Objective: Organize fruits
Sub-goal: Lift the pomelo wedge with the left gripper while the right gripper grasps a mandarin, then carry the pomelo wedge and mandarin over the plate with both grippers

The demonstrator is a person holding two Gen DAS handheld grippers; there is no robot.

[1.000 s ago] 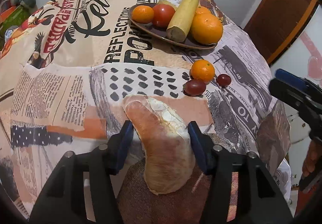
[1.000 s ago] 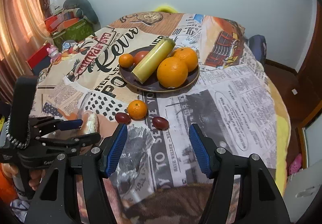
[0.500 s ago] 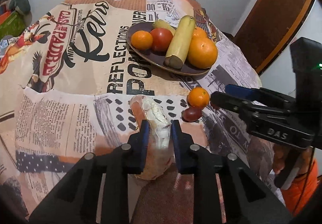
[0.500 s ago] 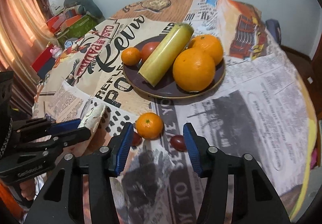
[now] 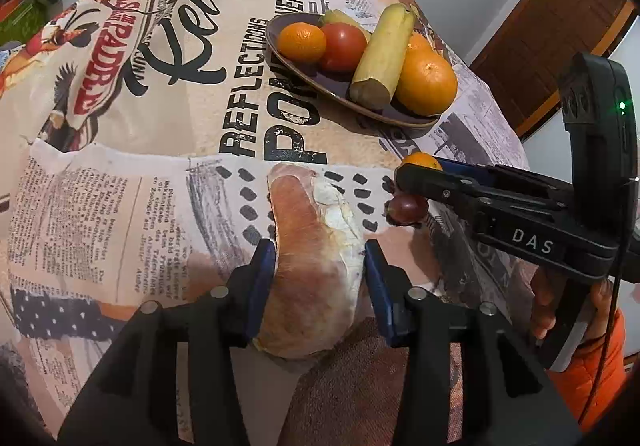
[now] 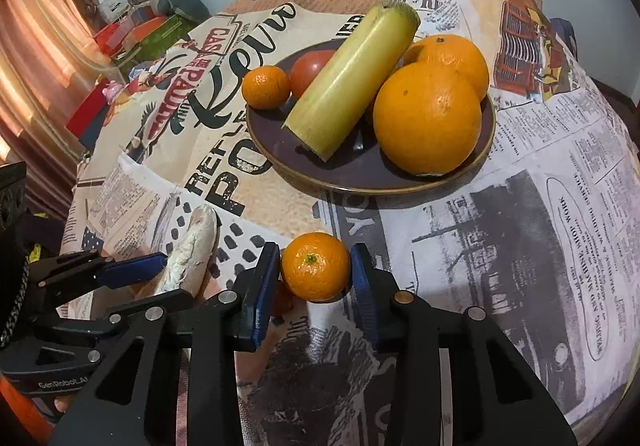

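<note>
My left gripper (image 5: 320, 270) is shut on a large reddish-brown sweet potato (image 5: 312, 246) lying on the tablecloth; it also shows in the right wrist view (image 6: 192, 250). My right gripper (image 6: 316, 270) is shut on a small mandarin (image 6: 316, 266) on the table, its pads touching both sides. A dark red grape (image 5: 406, 207) lies beside it. A dark plate (image 6: 360, 173) farther back holds two oranges (image 6: 428, 117), a yellow-green stalk piece (image 6: 352, 77), a tomato (image 6: 312, 69) and a small mandarin (image 6: 266, 85).
The table wears a newspaper-print cloth (image 5: 140, 185) and drops off close behind both grippers. A brown door (image 5: 552, 45) stands at right in the left wrist view. Boxes and clutter (image 6: 132, 33) lie beyond the table's left edge.
My right gripper moved forward and closed around the loose mandarin. My left gripper, wide open a second ago, closed on the sweet potato and holds it.
</note>
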